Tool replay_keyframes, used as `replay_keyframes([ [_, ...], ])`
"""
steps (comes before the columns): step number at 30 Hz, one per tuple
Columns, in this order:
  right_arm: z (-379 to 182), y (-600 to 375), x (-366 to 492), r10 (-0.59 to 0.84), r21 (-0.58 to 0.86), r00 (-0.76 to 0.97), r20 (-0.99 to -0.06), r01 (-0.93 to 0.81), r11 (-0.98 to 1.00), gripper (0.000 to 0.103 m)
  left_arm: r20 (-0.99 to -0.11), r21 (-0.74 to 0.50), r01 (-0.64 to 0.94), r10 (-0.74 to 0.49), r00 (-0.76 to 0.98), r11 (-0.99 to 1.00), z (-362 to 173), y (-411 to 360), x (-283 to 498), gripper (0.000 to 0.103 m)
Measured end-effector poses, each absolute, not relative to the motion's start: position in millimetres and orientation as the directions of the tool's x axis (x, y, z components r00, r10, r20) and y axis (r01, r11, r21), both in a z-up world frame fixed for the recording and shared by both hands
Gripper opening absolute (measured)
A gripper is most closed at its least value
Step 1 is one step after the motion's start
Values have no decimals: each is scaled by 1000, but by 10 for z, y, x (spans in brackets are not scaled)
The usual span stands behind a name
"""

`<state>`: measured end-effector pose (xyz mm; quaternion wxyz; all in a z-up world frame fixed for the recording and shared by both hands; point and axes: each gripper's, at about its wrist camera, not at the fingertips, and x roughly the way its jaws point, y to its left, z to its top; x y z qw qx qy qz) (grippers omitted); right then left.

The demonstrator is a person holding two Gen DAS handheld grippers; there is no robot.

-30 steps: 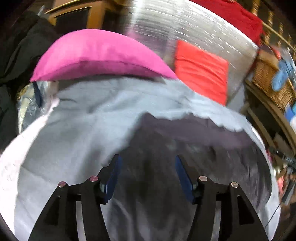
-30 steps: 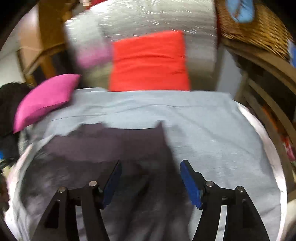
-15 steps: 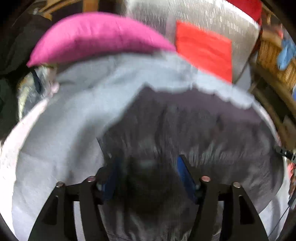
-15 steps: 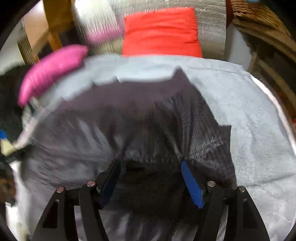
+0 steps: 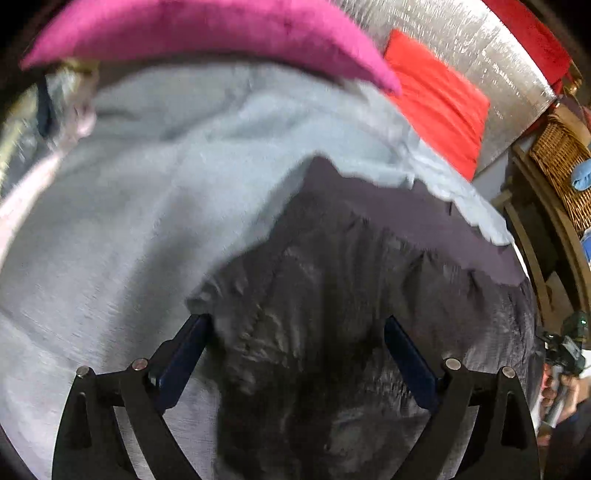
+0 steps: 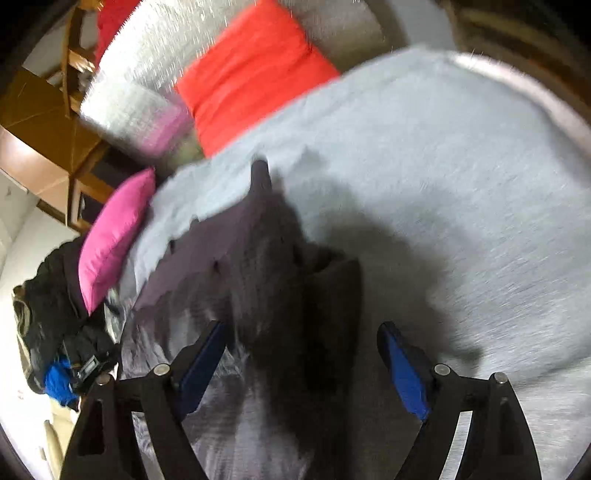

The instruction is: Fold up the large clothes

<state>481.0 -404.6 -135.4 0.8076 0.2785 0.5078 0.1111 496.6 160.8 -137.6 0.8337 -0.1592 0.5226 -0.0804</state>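
Observation:
A dark grey garment (image 5: pixel 362 280) lies spread on a light grey blanket (image 5: pixel 140 206), its plain waistband edge toward the pillows. My left gripper (image 5: pixel 297 354) is open, low over the garment's left side, with cloth between its blue pads. In the right wrist view the same garment (image 6: pixel 236 273) runs from the left down under my right gripper (image 6: pixel 303 362), which is open over a raised dark fold of it. The right part of the blanket (image 6: pixel 443 166) is bare.
A magenta pillow (image 5: pixel 207 33) and a red cushion (image 5: pixel 439 99) lie at the head, against a silver padded backrest (image 5: pixel 491 48). A wicker basket (image 5: pixel 565 173) stands at the right. A dark clothes pile (image 6: pixel 55 310) sits off the bed's left side.
Both grippers have moved forward and down over the garment, which now fills more of each view. The right view has swung and tilted to the left. Both stay open.

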Motion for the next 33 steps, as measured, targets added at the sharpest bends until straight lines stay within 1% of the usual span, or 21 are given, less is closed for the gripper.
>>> replay_keyframes([
  [1,-1342,-4011,4829,455,551,462,-761,92,829,87,-856,-333,-31,-289,428,942,-1406,1584,4979,96],
  [2,-1297,-3976,4830,456,545,464,-760,71,836,75,-860,-313,-25,-272,431,950,-1412,1564,4980,92],
  [3,-1253,-3922,4835,472,549,453,-756,48,835,55,-860,-305,-11,-270,433,952,-1390,1542,4983,66],
  [4,-1197,-3913,4812,463,532,449,-764,34,846,28,-858,-308,1,-279,431,951,-1359,1525,4969,54],
  [5,-1097,-3841,4798,424,479,451,-785,9,878,18,-855,-306,3,-277,439,952,-1296,1514,4958,37],
  [6,-955,-3725,4771,365,400,465,-806,-25,916,17,-851,-295,8,-266,454,956,-1225,1498,4942,25],
  [8,-768,-3655,4692,313,340,505,-805,-42,940,14,-844,-266,10,-238,480,964,-1174,1475,4902,23],
  [11,-1029,-3729,4721,308,360,487,-818,15,933,14,-863,-234,3,-209,459,972,-1401,1435,4909,28],
  [13,-1244,-3712,4737,289,348,480,-828,38,937,15,-865,-199,-1,-175,470,980,-1365,1389,4909,29],
  [15,-1217,-3761,4736,301,390,489,-819,88,917,18,-877,-152,-11,-130,463,988,-1328,1359,4912,41],
  [16,-1206,-3791,4742,299,390,476,-827,104,915,22,-877,-135,-21,-110,468,991,-1298,1354,4916,44],
  [17,-1158,-3831,4714,290,383,469,-834,116,916,36,-871,-114,-32,-84,484,993,-1224,1365,4894,47],
  [18,-1096,-3854,4693,264,362,470,-842,131,923,45,-861,-97,-40,-63,504,995,-1146,1380,4848,52],
  [19,-994,-3888,4646,221,331,492,-842,148,932,63,-843,-70,-54,-30,536,996,-1038,1374,4786,54],
  [20,-916,-3935,4598,190,311,516,-835,158,937,68,-820,-53,-62,-8,572,997,-915,1357,4723,59],
  [23,-486,-3848,4460,82,227,626,-776,156,961,68,-739,-33,-47,7,674,998,-630,1251,4592,71],
  [26,-256,-3411,4484,156,215,674,-722,5,977,69,-699,17,19,-2,715,1000,-515,861,4610,73],
  [28,-270,-3012,4561,187,149,665,-722,-115,982,70,-705,23,66,-31,709,998,-585,594,4677,73],
  [31,-559,-2532,4777,219,77,609,-762,-251,965,70,-737,10,79,-46,674,997,-824,397,4821,73],
  [32,-673,-2501,4805,180,32,598,-781,-249,968,70,-763,43,49,2,646,998,-971,367,4900,73],
  [33,-864,-2497,4902,88,-39,572,-816,-207,977,70,-790,62,21,36,611,998,-1101,361,4954,73],
])
